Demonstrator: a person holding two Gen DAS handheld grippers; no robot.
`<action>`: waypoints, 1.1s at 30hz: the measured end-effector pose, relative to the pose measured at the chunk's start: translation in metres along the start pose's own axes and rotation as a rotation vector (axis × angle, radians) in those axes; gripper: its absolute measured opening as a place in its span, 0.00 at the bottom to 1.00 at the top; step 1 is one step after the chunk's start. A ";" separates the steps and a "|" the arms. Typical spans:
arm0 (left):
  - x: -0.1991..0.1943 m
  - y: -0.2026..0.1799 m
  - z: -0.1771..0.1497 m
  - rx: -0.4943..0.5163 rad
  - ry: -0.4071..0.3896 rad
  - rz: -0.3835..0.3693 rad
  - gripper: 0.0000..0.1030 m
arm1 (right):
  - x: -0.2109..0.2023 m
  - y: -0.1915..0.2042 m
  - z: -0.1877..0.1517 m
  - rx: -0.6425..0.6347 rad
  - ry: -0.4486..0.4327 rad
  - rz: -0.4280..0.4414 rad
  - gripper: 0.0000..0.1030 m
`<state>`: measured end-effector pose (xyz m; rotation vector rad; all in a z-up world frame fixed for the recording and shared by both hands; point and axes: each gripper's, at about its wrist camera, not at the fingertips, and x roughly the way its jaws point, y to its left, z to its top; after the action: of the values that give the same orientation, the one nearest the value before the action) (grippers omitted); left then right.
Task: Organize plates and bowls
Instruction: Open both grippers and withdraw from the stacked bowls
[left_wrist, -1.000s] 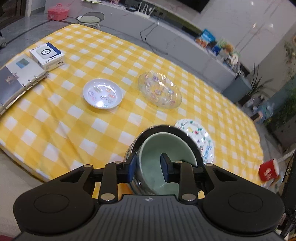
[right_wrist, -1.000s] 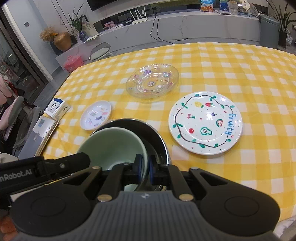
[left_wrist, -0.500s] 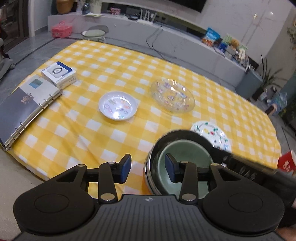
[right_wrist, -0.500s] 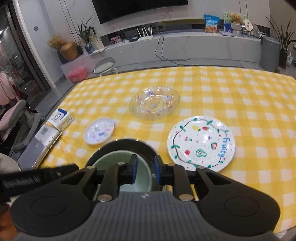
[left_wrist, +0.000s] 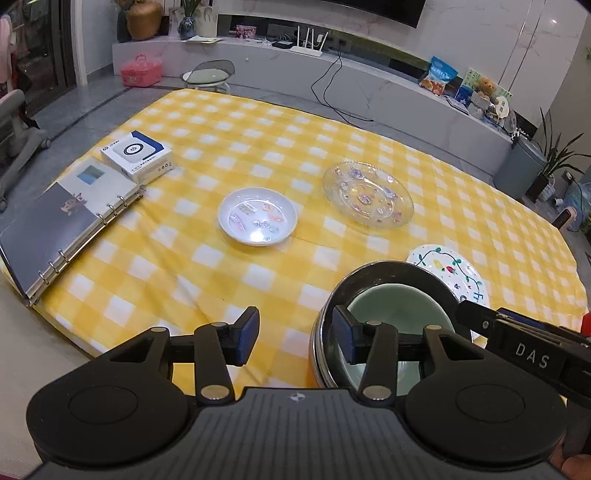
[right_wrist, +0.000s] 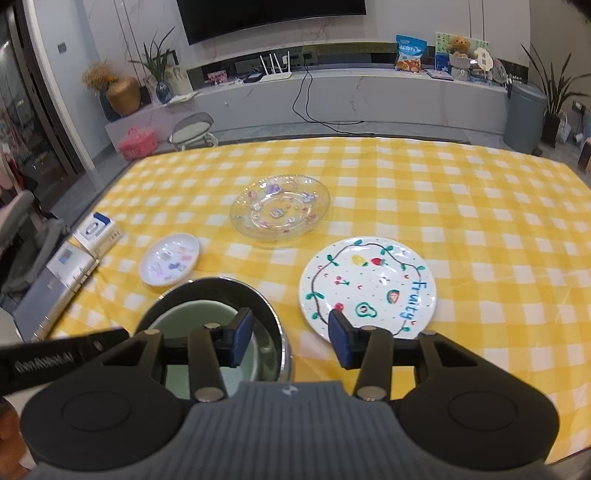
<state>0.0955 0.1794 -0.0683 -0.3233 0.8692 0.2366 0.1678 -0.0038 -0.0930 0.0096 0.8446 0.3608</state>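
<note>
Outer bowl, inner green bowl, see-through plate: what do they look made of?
Outer bowl: likely polished steel, mirror-bright rim. Green bowl: probably glazed ceramic, opaque with a soft sheen. See-through plate: glass or clear plastic; the tablecloth's checks show through.

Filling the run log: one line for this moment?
left gripper: opening, nothing held | right gripper: opening, nothing held | green bowl: nested in steel bowl | plates: unstacked
</note>
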 end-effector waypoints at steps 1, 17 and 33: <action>0.000 0.000 0.000 -0.004 0.000 -0.002 0.52 | 0.000 0.000 0.000 -0.009 -0.001 -0.003 0.55; -0.003 -0.004 0.001 0.013 -0.033 0.018 0.76 | 0.000 0.001 -0.001 -0.078 0.011 -0.024 0.97; -0.001 0.014 0.033 -0.024 -0.022 0.145 0.77 | -0.006 -0.010 0.037 0.024 0.025 0.154 0.97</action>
<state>0.1133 0.2048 -0.0506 -0.2794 0.8692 0.3851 0.1944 -0.0101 -0.0660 0.0936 0.8758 0.4965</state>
